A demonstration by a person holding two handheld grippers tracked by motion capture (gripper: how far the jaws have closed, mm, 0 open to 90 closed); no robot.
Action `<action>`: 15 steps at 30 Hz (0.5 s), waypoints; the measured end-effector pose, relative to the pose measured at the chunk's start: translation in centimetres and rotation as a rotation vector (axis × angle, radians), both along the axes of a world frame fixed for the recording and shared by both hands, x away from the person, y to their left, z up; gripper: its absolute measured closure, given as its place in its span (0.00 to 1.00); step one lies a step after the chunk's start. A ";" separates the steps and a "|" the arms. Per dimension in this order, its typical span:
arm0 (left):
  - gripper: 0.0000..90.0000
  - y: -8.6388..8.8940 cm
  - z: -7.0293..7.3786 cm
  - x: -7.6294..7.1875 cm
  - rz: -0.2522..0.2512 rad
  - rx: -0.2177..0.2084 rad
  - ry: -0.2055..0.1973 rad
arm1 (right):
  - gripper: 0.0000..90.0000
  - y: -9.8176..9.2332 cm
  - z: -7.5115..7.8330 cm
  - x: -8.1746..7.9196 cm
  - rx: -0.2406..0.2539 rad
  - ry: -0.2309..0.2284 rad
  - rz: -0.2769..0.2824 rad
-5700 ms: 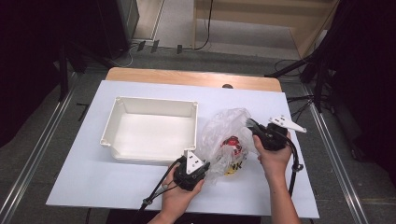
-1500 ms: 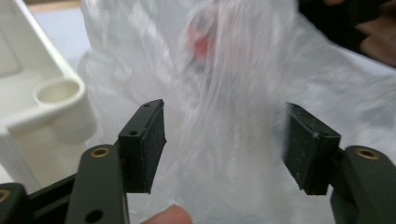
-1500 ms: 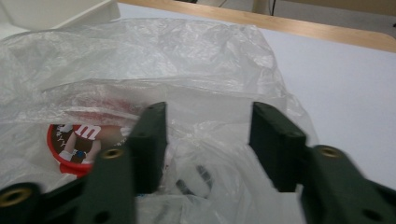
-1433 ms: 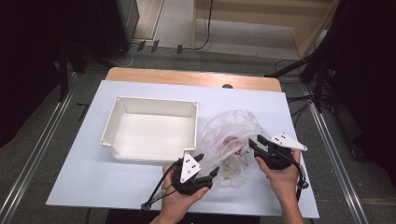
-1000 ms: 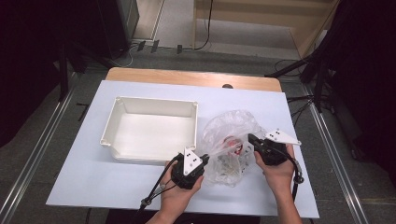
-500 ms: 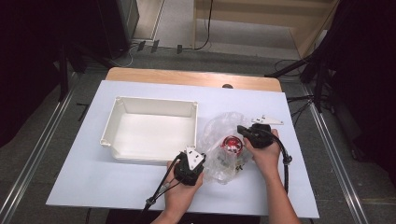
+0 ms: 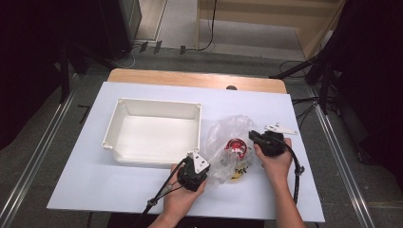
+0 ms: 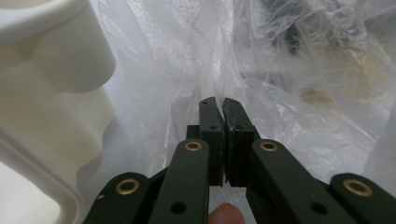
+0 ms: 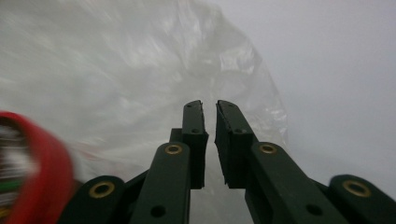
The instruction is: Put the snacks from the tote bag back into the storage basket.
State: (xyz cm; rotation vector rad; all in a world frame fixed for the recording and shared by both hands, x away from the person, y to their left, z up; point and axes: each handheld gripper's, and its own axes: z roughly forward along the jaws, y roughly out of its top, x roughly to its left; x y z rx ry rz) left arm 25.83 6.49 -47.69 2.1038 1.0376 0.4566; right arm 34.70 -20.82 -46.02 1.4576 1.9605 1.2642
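A crumpled clear plastic bag (image 7: 227, 137) lies on the white table, with a red round item (image 7: 236, 146) and something yellow (image 7: 237, 172) inside it. My left gripper (image 7: 210, 167) is at the bag's near left corner and is shut on a fold of its film (image 8: 219, 100). My right gripper (image 7: 252, 135) is at the bag's right edge. Its jaws (image 9: 209, 103) have just been opening and stand a narrow gap apart, with the bag (image 9: 140, 70) beyond them and nothing pinched. The red item (image 9: 32, 172) is blurred at the lower left of the right gripper view.
A white rectangular bin (image 7: 152, 102) stands to the left of the bag; its corner (image 8: 56, 46) rises close beside my left gripper. A wooden strip (image 7: 195, 78) runs along the table's far edge. Cables trail from both grippers toward the near edge.
The bag was held puffed up and has since sunk lower onto the table. My right gripper has moved left, in against the bag's right edge. The left hand has dipped slightly.
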 end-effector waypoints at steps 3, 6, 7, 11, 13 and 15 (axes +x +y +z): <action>0.98 -0.1 -0.1 0.0 0.001 0.001 -0.004 | 0.90 0.0 2.2 -3.4 0.088 -0.089 0.036; 0.98 -0.3 -0.1 0.0 -0.005 0.012 -0.012 | 0.90 0.8 3.6 -5.9 0.116 -0.147 0.104; 0.98 -0.4 -0.1 0.0 -0.008 0.007 -0.010 | 0.89 1.3 3.9 -6.5 0.127 -0.151 0.130; 0.96 -0.3 0.0 0.1 -0.007 0.001 -0.002 | 0.88 3.4 3.3 -7.3 0.128 -0.081 0.220; 0.94 -0.2 0.0 0.1 0.001 -0.017 0.002 | 0.89 4.4 2.3 -7.8 0.096 -0.057 0.238; 0.89 0.1 0.2 0.2 0.000 -0.038 0.004 | 0.89 4.9 1.5 -8.5 0.104 -0.064 0.269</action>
